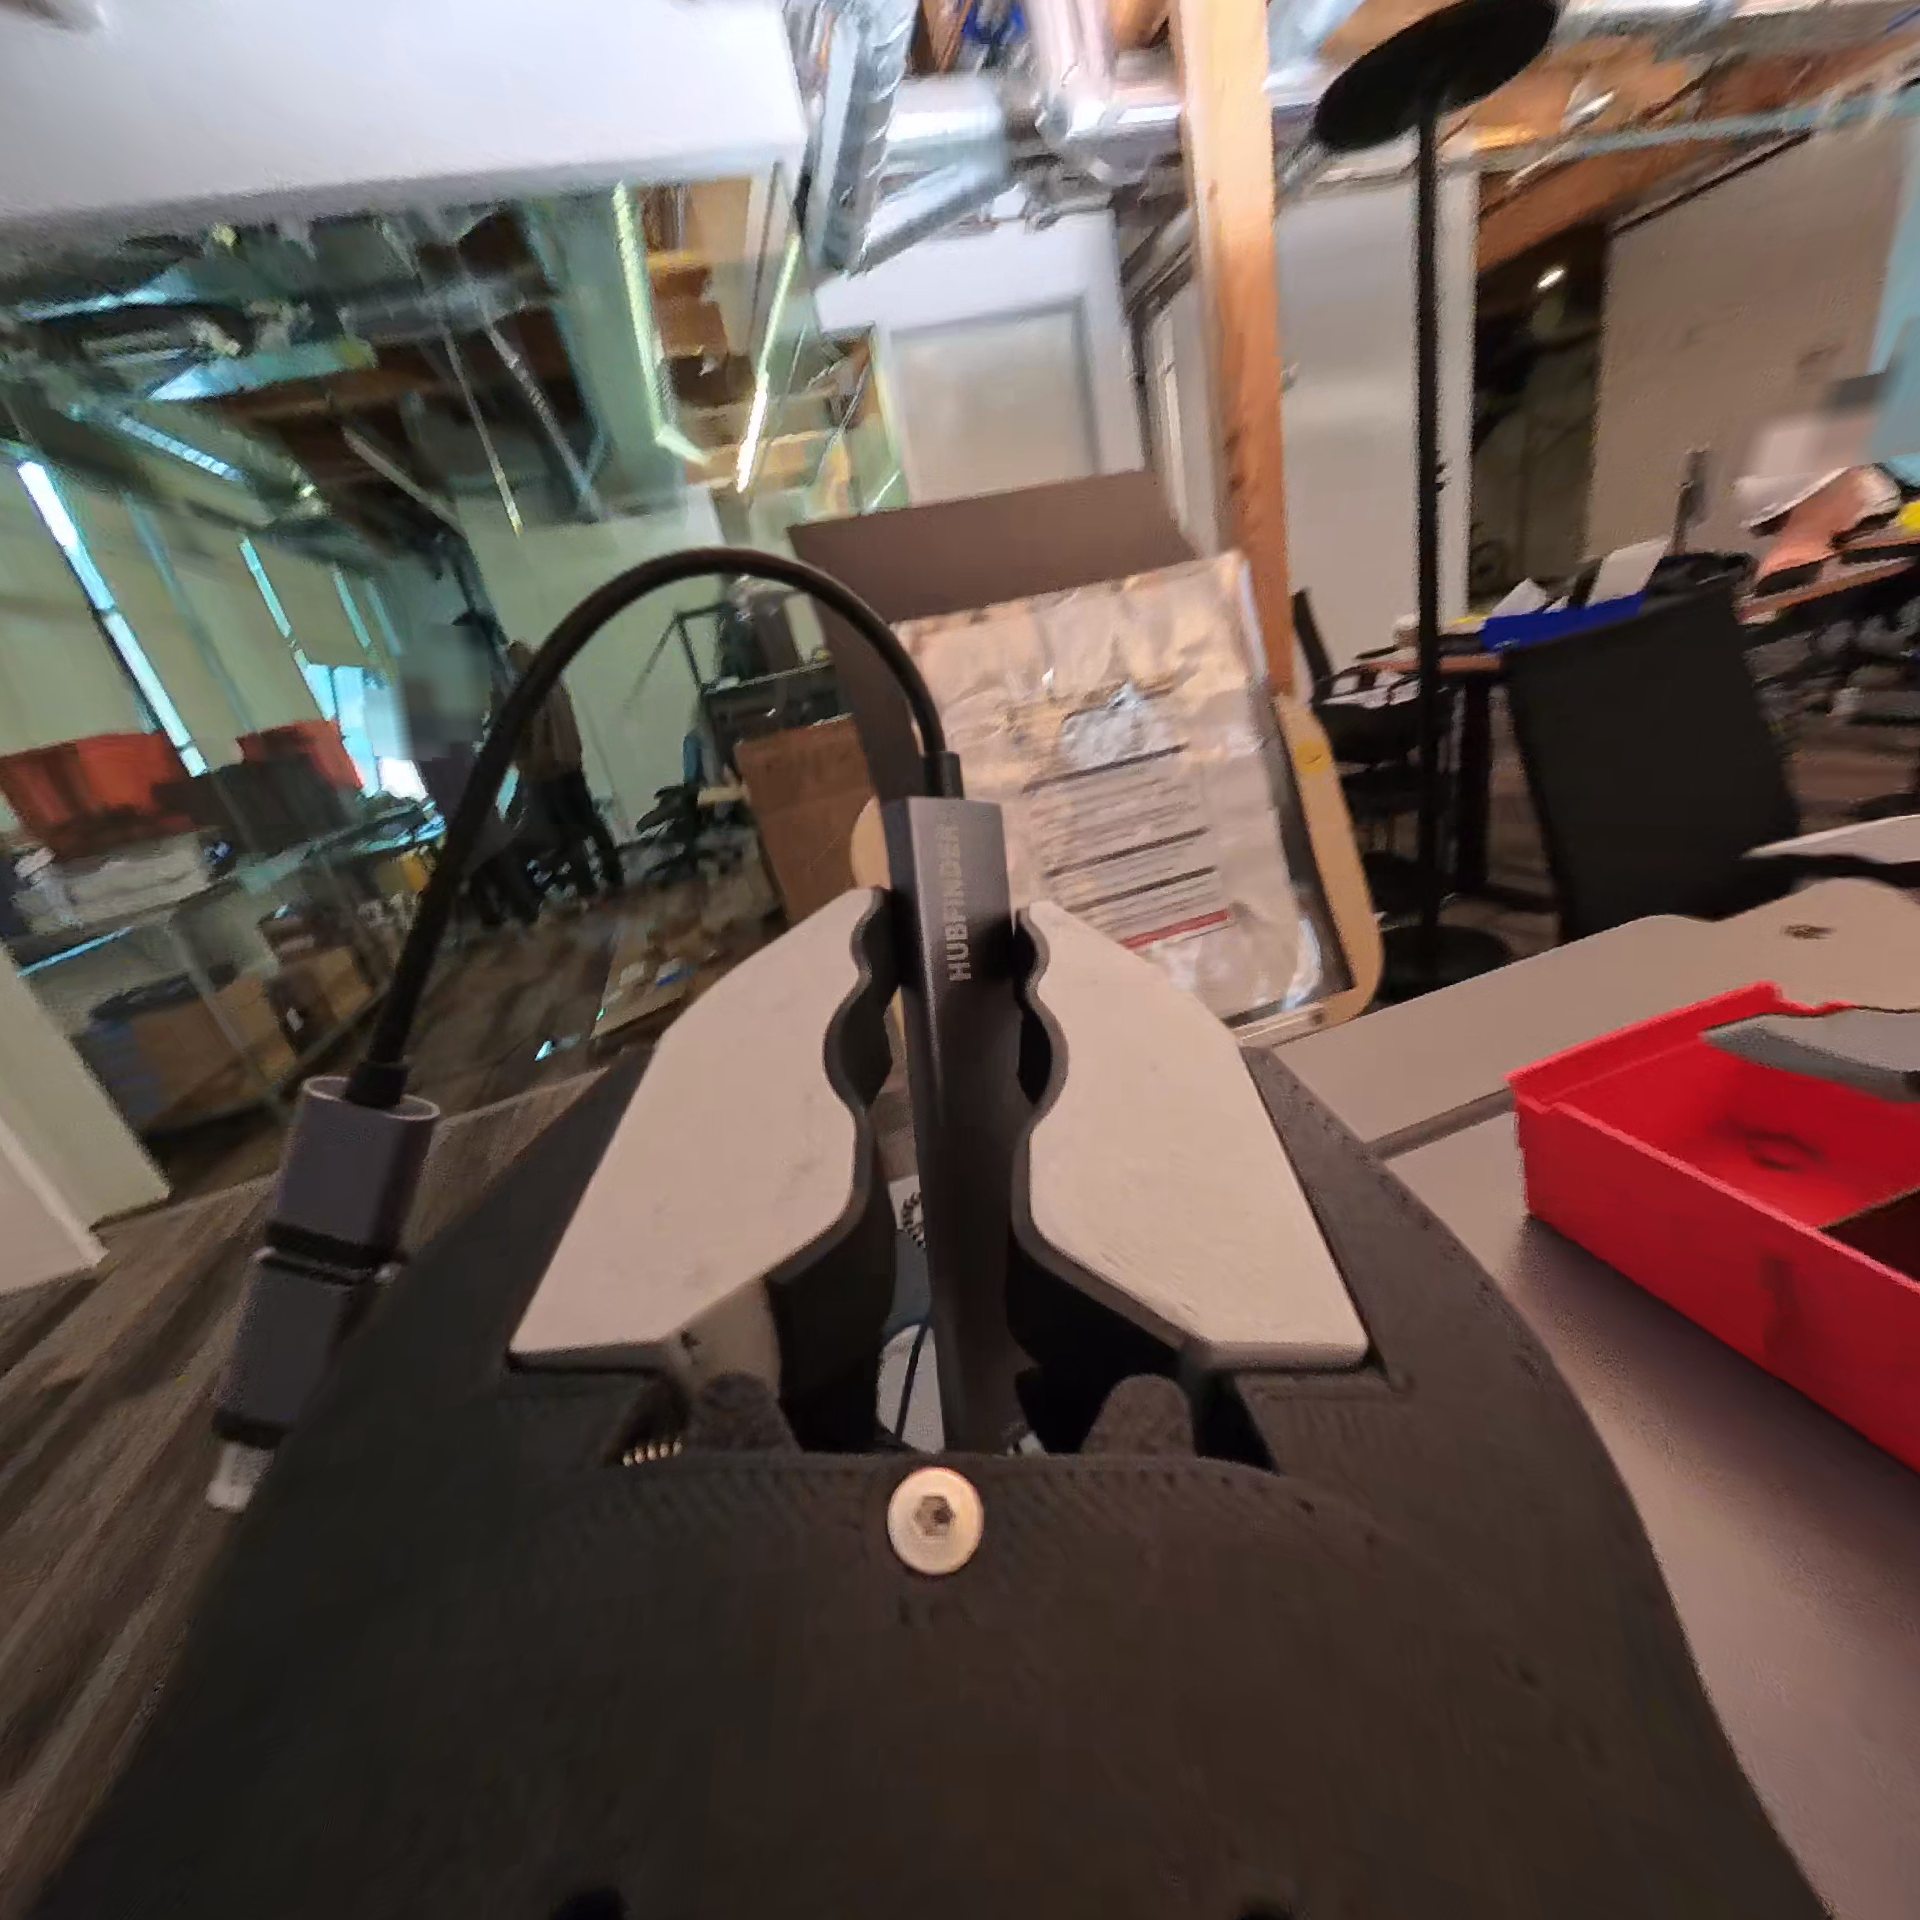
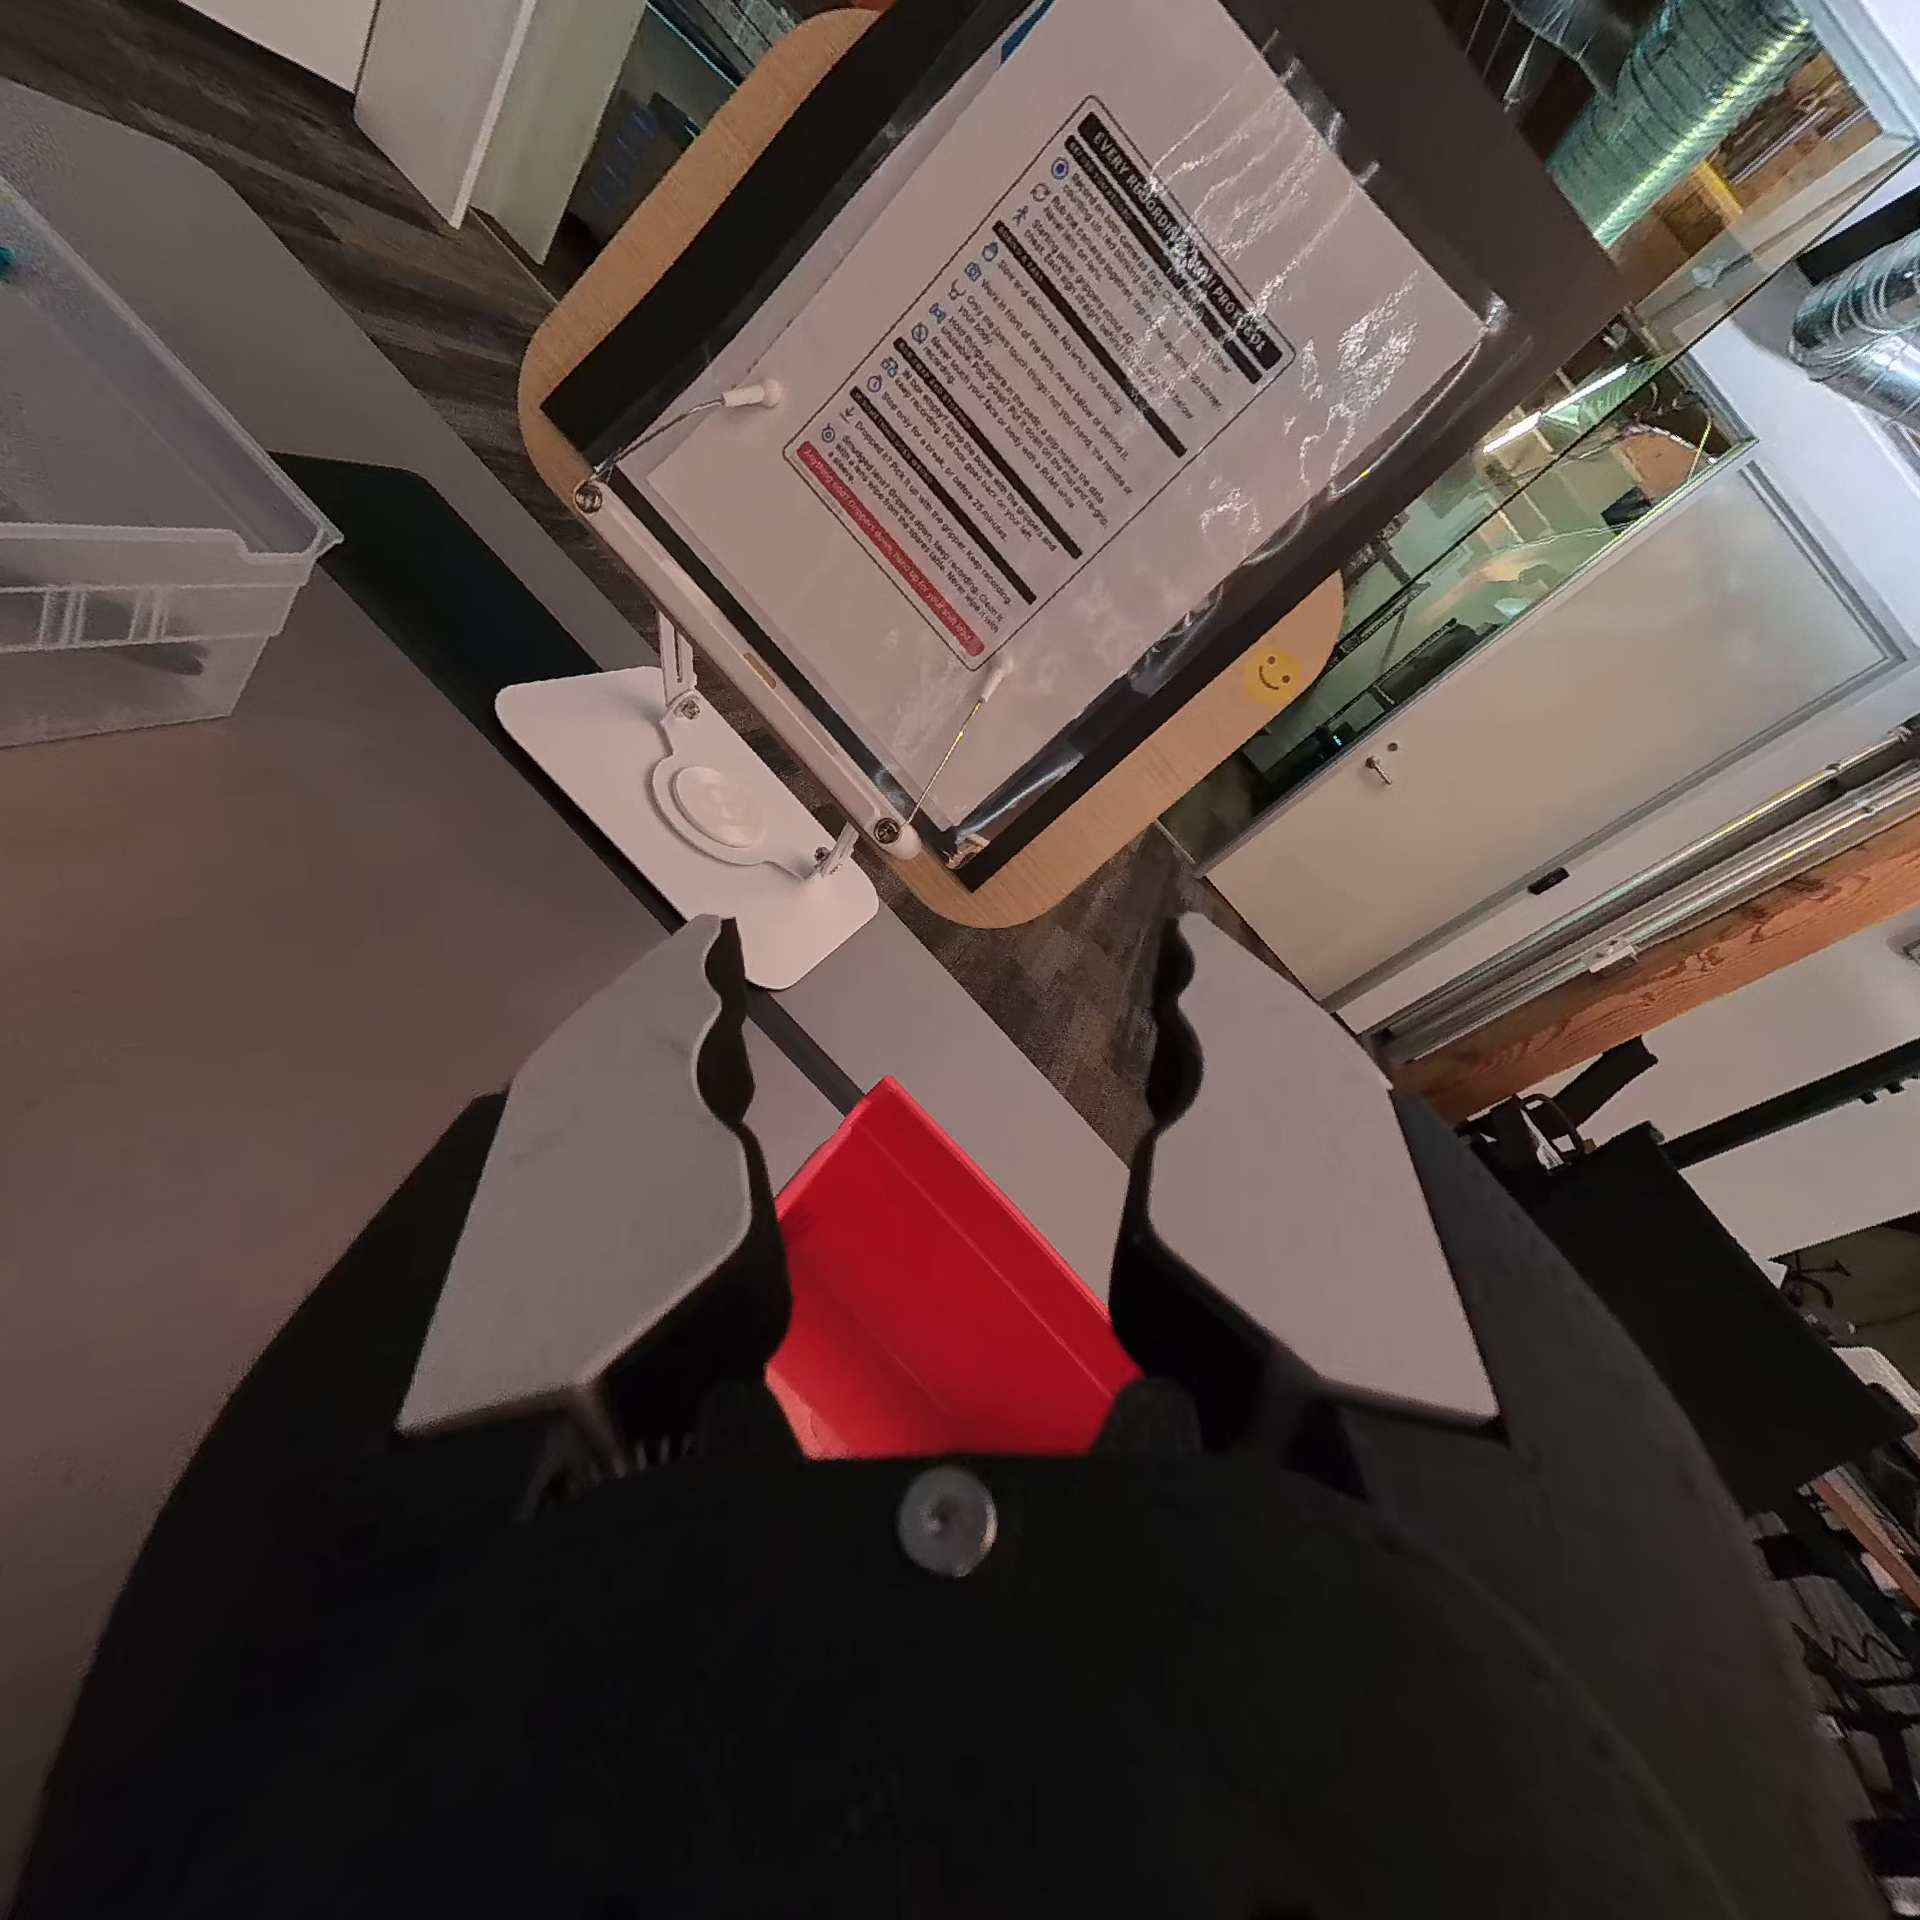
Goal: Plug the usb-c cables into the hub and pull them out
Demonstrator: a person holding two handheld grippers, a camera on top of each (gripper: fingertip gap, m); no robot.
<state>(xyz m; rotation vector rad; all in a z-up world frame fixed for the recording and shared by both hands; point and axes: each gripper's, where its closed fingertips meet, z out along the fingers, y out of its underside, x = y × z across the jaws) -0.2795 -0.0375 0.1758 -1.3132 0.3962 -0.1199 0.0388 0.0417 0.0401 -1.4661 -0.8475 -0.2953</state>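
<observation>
My left gripper [image 1: 951, 935] is shut on a slim dark grey hub [image 1: 951, 883] and holds it upright in the air, off the table. The hub's own black cable [image 1: 623, 623] arcs from its top over to the left and hangs down, ending in a grey plug with an adapter [image 1: 312, 1278]. My right gripper [image 2: 951, 956] is open and empty, tilted, above a red tray [image 2: 935, 1278] on the grey table [image 2: 260, 987]. The red tray also shows in the left wrist view [image 1: 1714, 1184] at the right, with a grey object lying in it. No loose usb-c cable is in view.
A white stand [image 2: 717, 810] holds a laminated sheet [image 2: 1039, 416] at the table's far edge. A clear plastic bin [image 2: 125, 540] sits on the table at the left. Beyond the table edge are a black floor lamp [image 1: 1434, 520], chairs and shelves.
</observation>
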